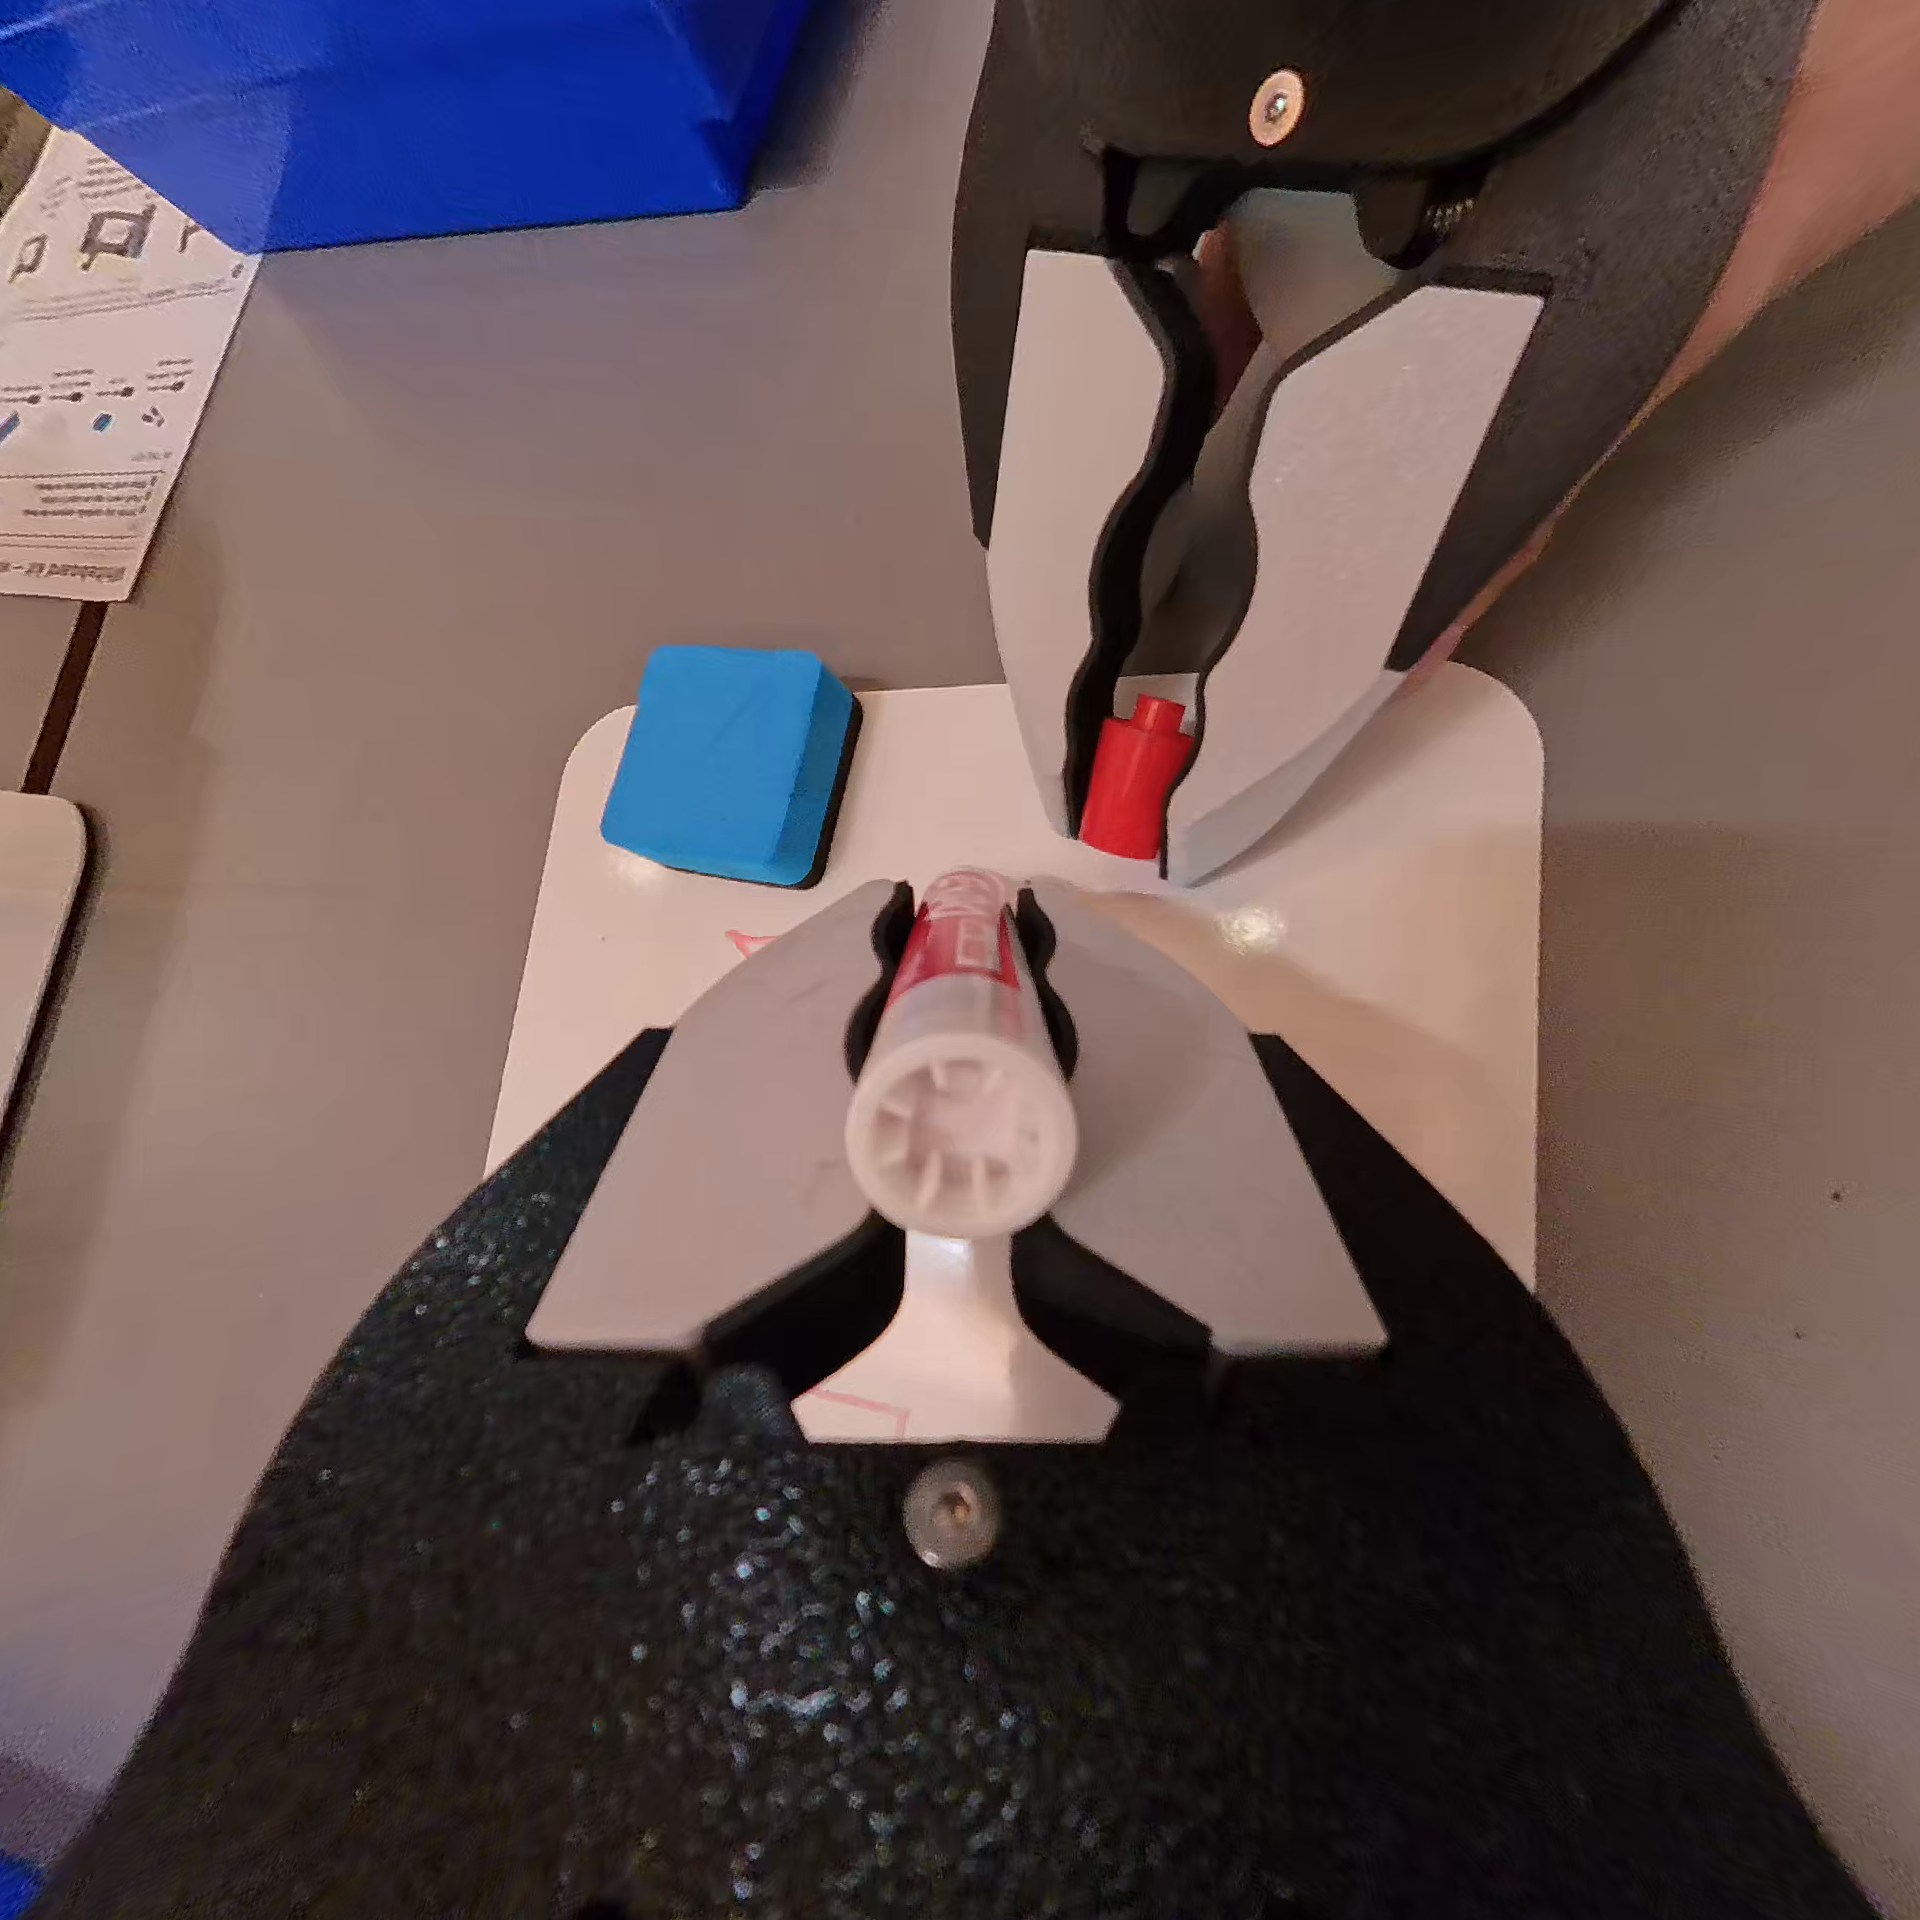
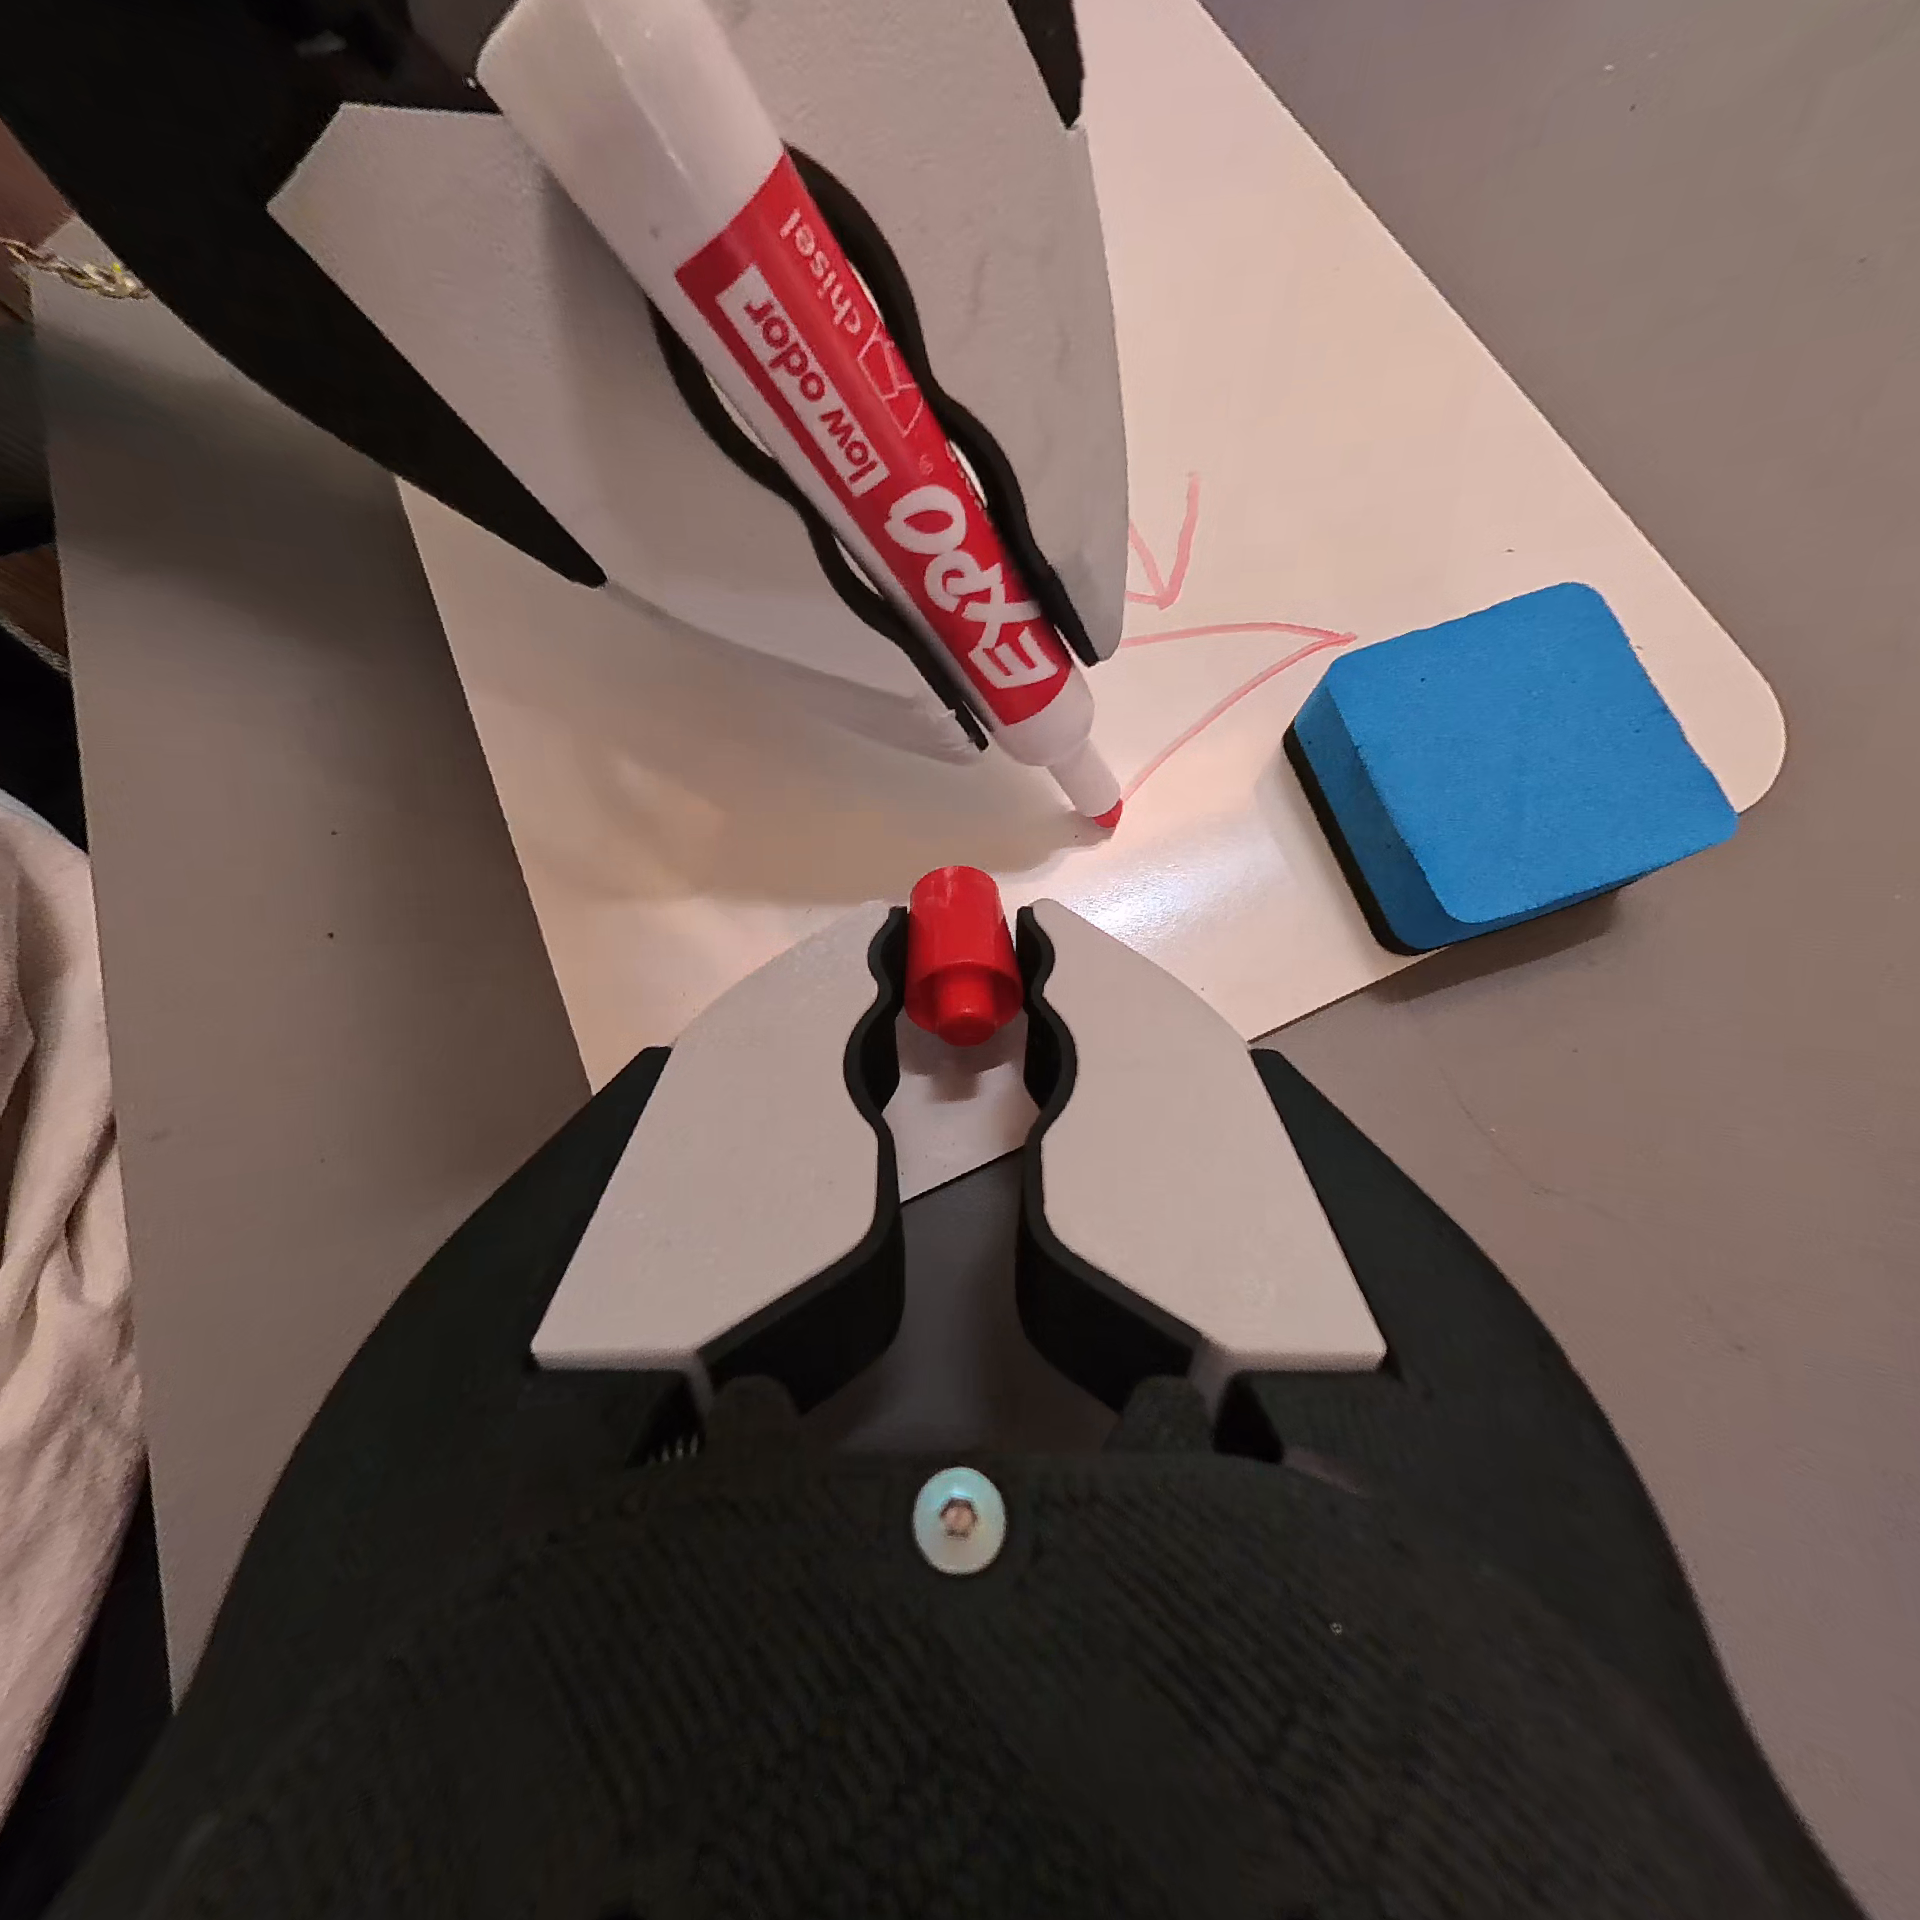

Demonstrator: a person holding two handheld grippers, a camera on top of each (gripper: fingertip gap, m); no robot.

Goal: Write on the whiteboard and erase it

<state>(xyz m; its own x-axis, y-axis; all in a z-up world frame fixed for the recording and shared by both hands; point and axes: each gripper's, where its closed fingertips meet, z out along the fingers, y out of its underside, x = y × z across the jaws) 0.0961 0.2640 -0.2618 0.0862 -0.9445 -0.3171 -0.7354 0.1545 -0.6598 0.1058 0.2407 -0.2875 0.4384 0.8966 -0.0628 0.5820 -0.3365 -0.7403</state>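
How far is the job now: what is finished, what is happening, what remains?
Done: the cap is off, held by the right gripper. In hand: the left gripper holds the marker, its tip on the whiteboard at the end of red lines. Left: erasing; the eraser lies untouched on the board's corner.

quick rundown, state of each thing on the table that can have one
marker: uncapped, tilted, tip on the board, held in the left gripper
cap: off the marker, held in the right gripper
whiteboard: lying flat, red lines drawn on it, not erased
eraser: resting on a corner of the board, no gripper on it
left gripper: shut on the marker
right gripper: shut on the cap
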